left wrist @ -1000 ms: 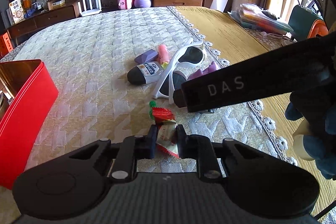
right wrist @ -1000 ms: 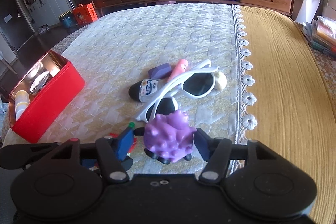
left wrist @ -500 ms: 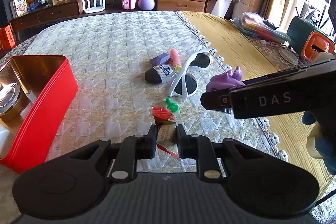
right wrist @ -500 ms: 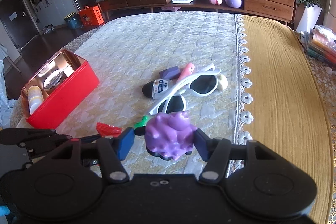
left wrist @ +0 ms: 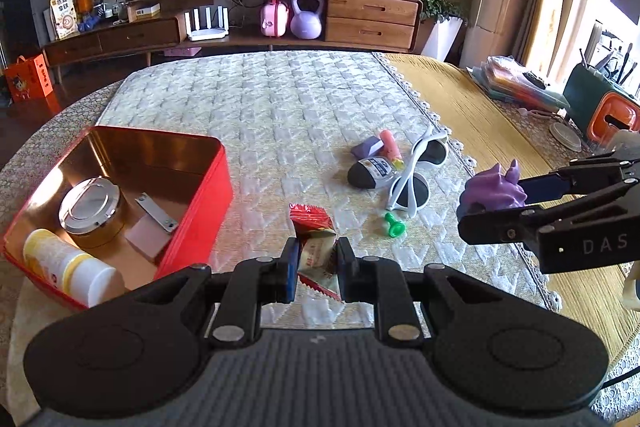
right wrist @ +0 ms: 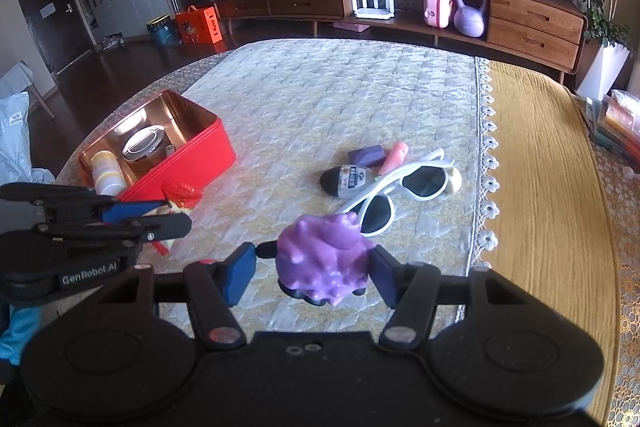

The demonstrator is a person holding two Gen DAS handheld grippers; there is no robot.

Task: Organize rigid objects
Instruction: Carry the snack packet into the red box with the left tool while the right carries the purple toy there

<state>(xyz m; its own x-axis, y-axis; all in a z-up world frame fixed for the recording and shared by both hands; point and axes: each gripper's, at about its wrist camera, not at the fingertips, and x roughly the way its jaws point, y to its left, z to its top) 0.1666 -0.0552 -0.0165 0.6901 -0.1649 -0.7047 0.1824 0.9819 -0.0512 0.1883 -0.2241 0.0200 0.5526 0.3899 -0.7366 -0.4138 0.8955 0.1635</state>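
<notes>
Grippers have lifted clear of the quilted table: left gripper [left wrist: 316, 259] clamps a snack packet [left wrist: 316, 247], right gripper [right wrist: 310, 273] pinches a purple spiky toy [right wrist: 324, 259], both seemingly bound for the red tin [left wrist: 192, 211].

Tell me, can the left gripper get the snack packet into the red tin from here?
Probably yes. The left gripper is shut on the snack packet, and the red tin sits open-topped just to its left. Bare floor shows behind the round tin and bottle.

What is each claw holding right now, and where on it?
Left claw: snack packet, pinched mid-body. Right claw: purple spiky toy, between its fingers.
</notes>
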